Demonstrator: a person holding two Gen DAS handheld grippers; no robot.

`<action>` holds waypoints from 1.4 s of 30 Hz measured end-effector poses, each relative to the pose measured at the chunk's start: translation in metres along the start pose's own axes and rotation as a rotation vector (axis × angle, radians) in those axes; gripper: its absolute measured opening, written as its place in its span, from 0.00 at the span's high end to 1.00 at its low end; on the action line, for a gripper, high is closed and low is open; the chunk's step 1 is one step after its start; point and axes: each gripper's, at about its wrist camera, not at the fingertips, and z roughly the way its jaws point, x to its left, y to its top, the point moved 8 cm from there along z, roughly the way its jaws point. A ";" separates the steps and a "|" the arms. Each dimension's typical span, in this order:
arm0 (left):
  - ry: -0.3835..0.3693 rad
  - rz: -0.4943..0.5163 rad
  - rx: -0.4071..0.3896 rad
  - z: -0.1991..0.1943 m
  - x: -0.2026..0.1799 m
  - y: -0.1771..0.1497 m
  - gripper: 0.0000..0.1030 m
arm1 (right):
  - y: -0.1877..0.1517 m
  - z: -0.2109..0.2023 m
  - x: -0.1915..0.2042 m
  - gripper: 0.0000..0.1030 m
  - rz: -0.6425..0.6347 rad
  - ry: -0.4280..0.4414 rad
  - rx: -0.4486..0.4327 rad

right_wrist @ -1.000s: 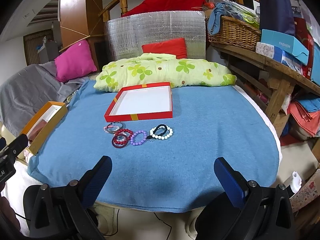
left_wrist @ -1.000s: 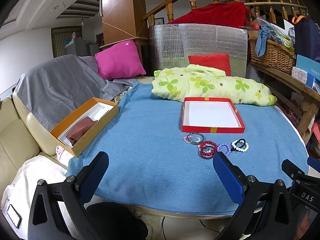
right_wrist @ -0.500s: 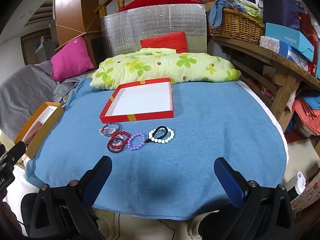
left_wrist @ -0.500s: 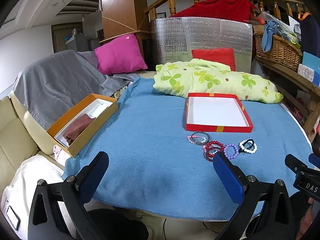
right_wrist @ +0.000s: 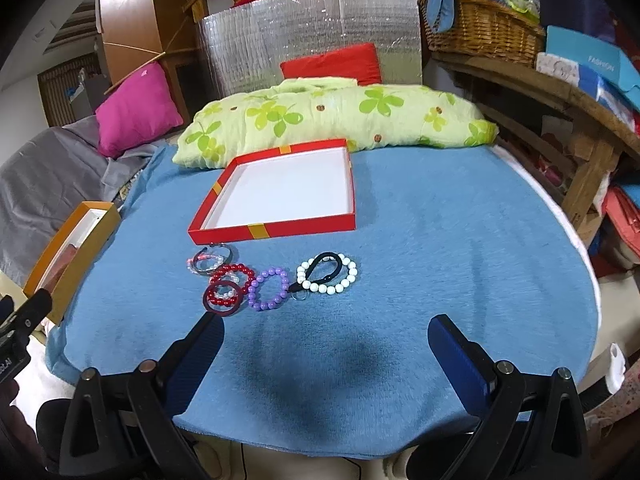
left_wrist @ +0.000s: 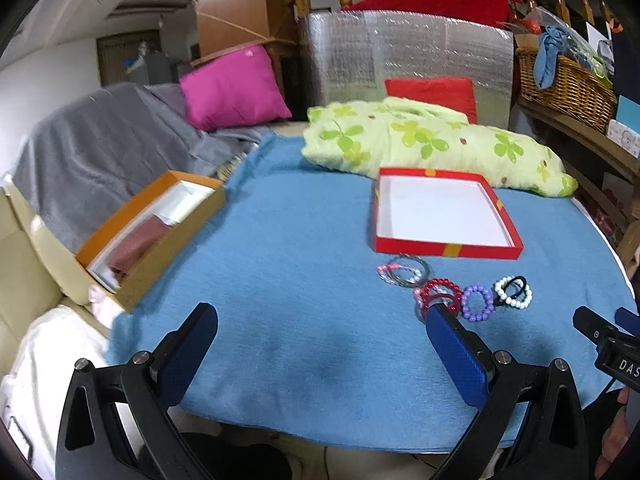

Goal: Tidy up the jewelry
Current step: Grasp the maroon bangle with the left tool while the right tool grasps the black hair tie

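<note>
An empty red tray with a white floor (left_wrist: pixel 444 247) (right_wrist: pixel 276 232) lies on the blue cloth. In front of it lie several bracelets: a clear-and-pink one (left_wrist: pixel 403 273) (right_wrist: pixel 208 260), a red bead one with a dark red ring (left_wrist: pixel 438 295) (right_wrist: pixel 226 290), a purple bead one (left_wrist: pixel 476 303) (right_wrist: pixel 269 288) and a white bead one with a black loop (left_wrist: pixel 513 291) (right_wrist: pixel 326 274). My left gripper (left_wrist: pixel 320 332) is open and empty, near the front edge, left of the bracelets. My right gripper (right_wrist: pixel 326 338) is open and empty, just in front of them.
An orange box (left_wrist: pixel 152 232) (right_wrist: pixel 68 252) with a brown cloth in it sits at the left edge. A green flowered pillow (left_wrist: pixel 432 144) (right_wrist: pixel 332 116) lies behind the tray. A wooden shelf with a wicker basket (right_wrist: pixel 484 28) stands at the right.
Both grippers have moved forward over the table toward the bracelets, so the tray and bracelets appear closer. Both stay open and empty.
</note>
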 end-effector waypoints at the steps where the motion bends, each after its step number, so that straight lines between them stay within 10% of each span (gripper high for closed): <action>1: -0.024 0.002 0.026 0.011 -0.002 -0.003 0.00 | 0.000 0.005 -0.003 0.00 0.004 0.006 0.007; 9: -0.157 -0.014 0.192 0.085 -0.020 -0.027 0.00 | -0.001 0.076 -0.035 0.04 0.047 0.078 0.144; 29: -0.301 0.015 0.296 0.174 -0.065 -0.008 0.00 | 0.022 0.171 -0.019 0.77 0.103 0.281 0.275; 42: -0.430 0.133 0.288 0.154 -0.117 -0.025 0.00 | 0.027 0.159 -0.028 0.78 0.140 0.297 0.230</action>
